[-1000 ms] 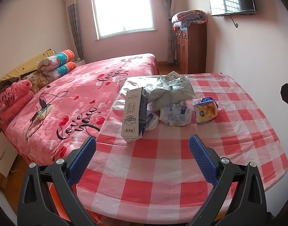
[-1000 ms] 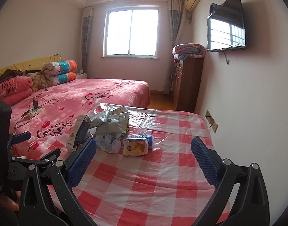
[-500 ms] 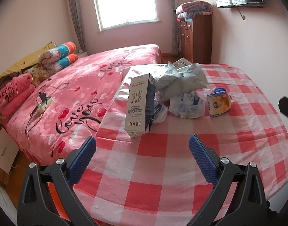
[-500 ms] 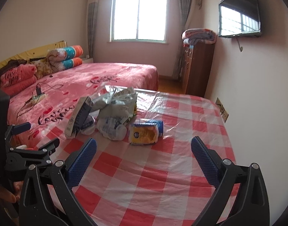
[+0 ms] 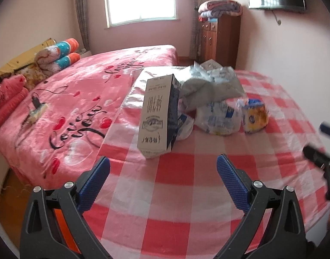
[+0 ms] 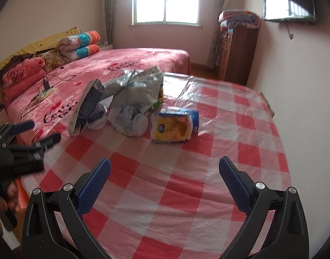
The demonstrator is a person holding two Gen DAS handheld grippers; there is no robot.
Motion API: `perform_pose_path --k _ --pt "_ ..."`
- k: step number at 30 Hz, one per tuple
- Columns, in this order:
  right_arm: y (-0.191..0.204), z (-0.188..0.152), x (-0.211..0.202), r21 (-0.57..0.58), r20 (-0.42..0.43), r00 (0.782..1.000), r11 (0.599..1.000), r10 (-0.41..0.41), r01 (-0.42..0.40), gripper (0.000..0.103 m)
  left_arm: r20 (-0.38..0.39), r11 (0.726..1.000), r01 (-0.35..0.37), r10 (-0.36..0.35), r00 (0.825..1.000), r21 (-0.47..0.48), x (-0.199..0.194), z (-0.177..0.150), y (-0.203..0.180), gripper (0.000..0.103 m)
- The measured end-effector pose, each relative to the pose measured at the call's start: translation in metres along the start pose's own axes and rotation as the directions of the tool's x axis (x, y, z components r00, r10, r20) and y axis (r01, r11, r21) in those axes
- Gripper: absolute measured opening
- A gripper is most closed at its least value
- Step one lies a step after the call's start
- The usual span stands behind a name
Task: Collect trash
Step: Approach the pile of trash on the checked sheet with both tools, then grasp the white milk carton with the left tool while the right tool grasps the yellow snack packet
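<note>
A pile of trash lies on the red-checked tablecloth [image 5: 182, 185]: a white and dark milk carton [image 5: 157, 113] standing upright, a crumpled silver bag [image 5: 208, 84], a clear plastic wrapper [image 5: 218, 118] and a yellow and blue packet [image 5: 254, 115]. My left gripper [image 5: 162, 172] is open and empty, just short of the carton. In the right wrist view the carton [image 6: 85, 110], silver bag [image 6: 139, 86], wrapper [image 6: 128, 120] and yellow packet [image 6: 173, 127] lie ahead. My right gripper [image 6: 163, 176] is open and empty, short of the packet.
A bed with a pink blanket [image 5: 78, 99] borders the table's left side, with a power strip and cable [image 5: 36, 108] on it. A wooden cabinet [image 5: 218, 41] stands at the back. A wall [image 6: 294, 75] runs along the table's right edge.
Both grippers have moved forward toward the trash pile, which looks larger now. Both stay open and empty.
</note>
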State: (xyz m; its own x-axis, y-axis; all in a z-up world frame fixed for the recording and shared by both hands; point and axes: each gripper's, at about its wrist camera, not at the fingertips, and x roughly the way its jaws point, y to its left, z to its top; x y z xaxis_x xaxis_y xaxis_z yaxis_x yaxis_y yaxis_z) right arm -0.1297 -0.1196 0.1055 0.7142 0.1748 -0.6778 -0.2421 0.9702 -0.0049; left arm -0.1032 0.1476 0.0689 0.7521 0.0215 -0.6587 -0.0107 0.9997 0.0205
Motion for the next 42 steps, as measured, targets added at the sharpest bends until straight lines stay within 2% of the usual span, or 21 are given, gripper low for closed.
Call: perform_pose_path --k 7,13,18,23,26,31,33,35,40,42 --pt "-0.006 -0.007 0.019 0.021 -0.067 0.996 0.998 0.059 -0.058 0.099 0.006 0.984 0.164 -0.164 0.986 -0.075 0.025 0.024 0.03 0.099" --pt "-0.018 -0.003 0.033 0.089 -0.097 0.987 0.989 0.125 -0.117 0.099 0.0 0.956 0.244 -0.248 0.969 -0.163 0.056 0.038 0.052 0.099" --pt "-0.027 0.003 0.046 0.143 -0.096 0.976 0.973 0.194 -0.18 0.099 0.003 0.939 0.297 -0.301 0.954 -0.174 0.073 0.046 0.053 0.099" --pt "-0.037 0.011 0.06 0.194 -0.094 0.972 0.961 0.216 -0.195 0.099 -0.011 0.94 0.283 -0.291 0.957 -0.189 0.09 0.052 0.05 0.098" --pt "-0.039 0.016 0.068 0.224 -0.082 0.963 0.946 0.256 -0.233 0.099 -0.006 0.942 0.273 -0.28 0.96 -0.196 0.097 0.056 0.049 0.094" --pt "-0.031 0.026 0.077 0.183 -0.067 0.958 0.948 0.278 -0.262 0.099 -0.024 0.937 0.283 -0.294 0.956 -0.205 0.11 0.058 0.048 0.093" --pt "-0.032 0.029 0.081 0.183 -0.067 0.96 0.95 0.271 -0.255 0.099 -0.03 0.937 0.285 -0.297 0.954 -0.203 0.114 0.058 0.046 0.085" --pt "-0.035 0.033 0.086 0.195 -0.062 0.964 0.95 0.259 -0.243 0.099 -0.044 0.935 0.286 -0.302 0.952 -0.208 0.119 0.058 0.045 0.073" --pt "-0.045 0.04 0.104 0.235 -0.064 0.975 0.952 0.214 -0.194 0.099 -0.061 0.928 0.286 -0.309 0.949 -0.238 0.127 0.055 0.046 0.06" --pt "-0.045 0.041 0.109 0.239 -0.067 0.978 0.955 0.197 -0.176 0.099 -0.059 0.925 0.287 -0.31 0.949 -0.247 0.127 0.054 0.047 0.059"
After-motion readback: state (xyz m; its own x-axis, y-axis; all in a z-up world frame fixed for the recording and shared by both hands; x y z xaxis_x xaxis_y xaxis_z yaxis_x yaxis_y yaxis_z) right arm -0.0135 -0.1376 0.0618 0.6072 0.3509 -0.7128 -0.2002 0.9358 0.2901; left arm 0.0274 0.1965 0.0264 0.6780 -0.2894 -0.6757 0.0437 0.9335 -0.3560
